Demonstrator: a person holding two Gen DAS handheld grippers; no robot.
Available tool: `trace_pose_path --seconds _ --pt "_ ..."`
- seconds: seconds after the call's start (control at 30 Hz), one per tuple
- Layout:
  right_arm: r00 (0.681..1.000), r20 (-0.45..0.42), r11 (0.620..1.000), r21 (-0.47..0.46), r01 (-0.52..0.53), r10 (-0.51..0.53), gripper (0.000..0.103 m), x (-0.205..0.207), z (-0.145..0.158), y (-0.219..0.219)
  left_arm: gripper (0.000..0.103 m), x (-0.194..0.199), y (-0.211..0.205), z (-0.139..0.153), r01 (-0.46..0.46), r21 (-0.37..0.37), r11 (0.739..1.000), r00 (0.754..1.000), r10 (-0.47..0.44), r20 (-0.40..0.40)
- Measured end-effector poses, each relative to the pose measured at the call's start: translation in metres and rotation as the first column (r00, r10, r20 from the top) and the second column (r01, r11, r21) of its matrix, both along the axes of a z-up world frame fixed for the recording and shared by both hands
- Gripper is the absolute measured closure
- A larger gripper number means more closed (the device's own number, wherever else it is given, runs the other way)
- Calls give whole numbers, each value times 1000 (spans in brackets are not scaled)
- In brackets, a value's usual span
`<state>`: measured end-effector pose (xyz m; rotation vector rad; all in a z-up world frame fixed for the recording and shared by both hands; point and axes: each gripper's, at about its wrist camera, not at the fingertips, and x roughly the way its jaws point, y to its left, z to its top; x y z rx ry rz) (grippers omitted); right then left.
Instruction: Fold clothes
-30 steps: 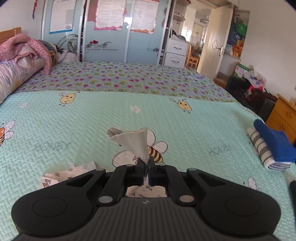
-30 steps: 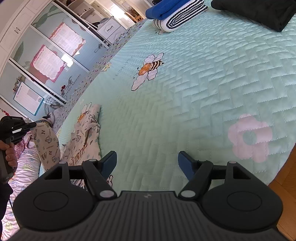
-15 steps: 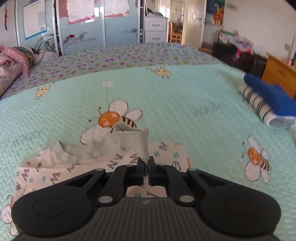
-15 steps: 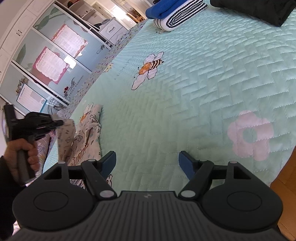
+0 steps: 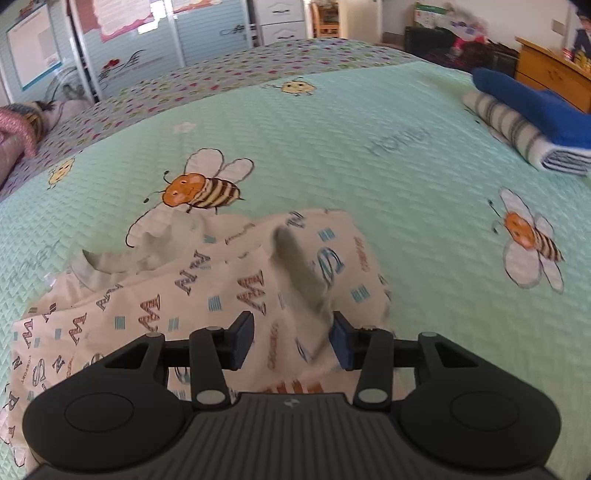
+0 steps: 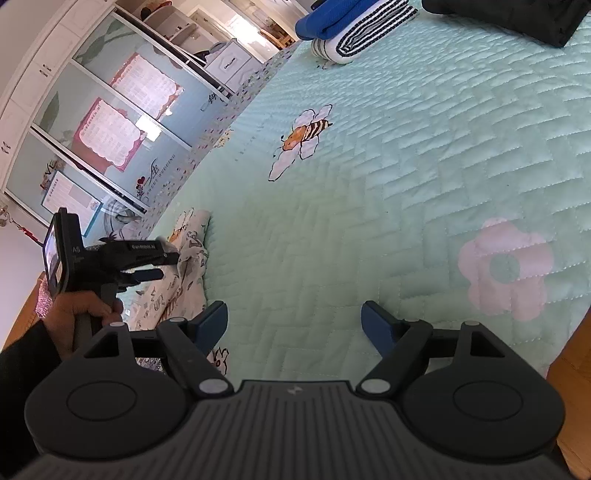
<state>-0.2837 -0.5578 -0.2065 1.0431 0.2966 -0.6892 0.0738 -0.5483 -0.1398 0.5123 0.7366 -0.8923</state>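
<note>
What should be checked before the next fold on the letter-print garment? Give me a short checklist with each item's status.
1. Left gripper released the letter-print garment: ok, jaws opening, pads off the cloth.
2. Right gripper free: ok, jaws opening, nothing between them.
3. Garment lies flat: not ok, a grey flap stands up and the far edge is rumpled.
4. Folded stack clear of the garment: ok.
5. Fold edges aligned: cannot tell.

right gripper point(image 6: 293, 325): jaws opening, nothing between | left gripper point(image 6: 168, 266): over printed garment point(image 6: 190, 251) | bed point(image 6: 369, 184): folded stack point(image 6: 351, 26) far end
</note>
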Motion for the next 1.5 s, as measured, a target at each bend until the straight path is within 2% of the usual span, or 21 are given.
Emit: trace_pose_path --seconds 0.17,0.33,0.43,0.57,0.7,0.8,0.93,1.0,1.03,1.07,1.13,1.2,1.23,1.33,1.4,1.47,1.5 --pt "1000 7 1000 -4 5 -5 23 -1 0 1 52 -6 60 12 -37 -89 995 996 30 -78" --pt "1000 14 999 -32 9 -8 22 1 11 5 51 5 144 17 -176 -144 974 974 151 -169" --pt "996 59 993 -102 -61 68 22 19 34 11 51 17 190 20 -274 -172 946 949 237 -206" --pt "958 156 964 -158 -215 240 23 79 66 6 51 39 227 17 -369 -189 910 912 315 -263" --pt "908 201 926 -166 -339 369 23 175 82 -10 51 69 231 18 -389 -242 889 904 317 -287" --pt "896 207 919 -99 -381 394 23 241 71 -28 51 94 226 8 -412 -244 878 891 332 -311" --pt "910 155 921 9 -390 384 23 298 34 -57 52 122 236 -15 -476 -202 856 854 395 -339" --pt "925 122 928 61 -368 359 23 301 14 -71 61 131 251 -25 -500 -199 843 839 414 -353" --pt "929 133 930 81 -357 345 26 294 6 -78 69 134 259 -27 -508 -210 835 831 411 -374" --pt "932 145 933 101 -347 331 35 287 -3 -86 75 137 267 -28 -515 -223 828 823 405 -398" --pt "946 163 948 108 -300 281 37 267 -5 -90 73 139 282 -24 -539 -241 807 806 411 -427" --pt "958 181 965 93 -244 224 31 245 2 -86 61 136 293 -17 -555 -265 788 800 419 -430" --pt "951 198 963 83 -257 237 28 243 7 -81 53 134 296 -13 -558 -283 780 800 416 -432" --pt "932 226 951 58 -303 283 27 244 19 -68 52 129 294 -5 -545 -329 771 808 378 -452" --pt "927 212 943 57 -327 309 19 257 22 -65 52 130 288 -4 -540 -327 775 810 374 -452" --pt "933 171 939 81 -334 317 18 268 11 -68 54 135 285 -11 -559 -274 783 796 412 -444" --pt "945 121 944 97 -317 305 19 269 6 -72 54 137 288 -12 -580 -253 774 780 437 -448"
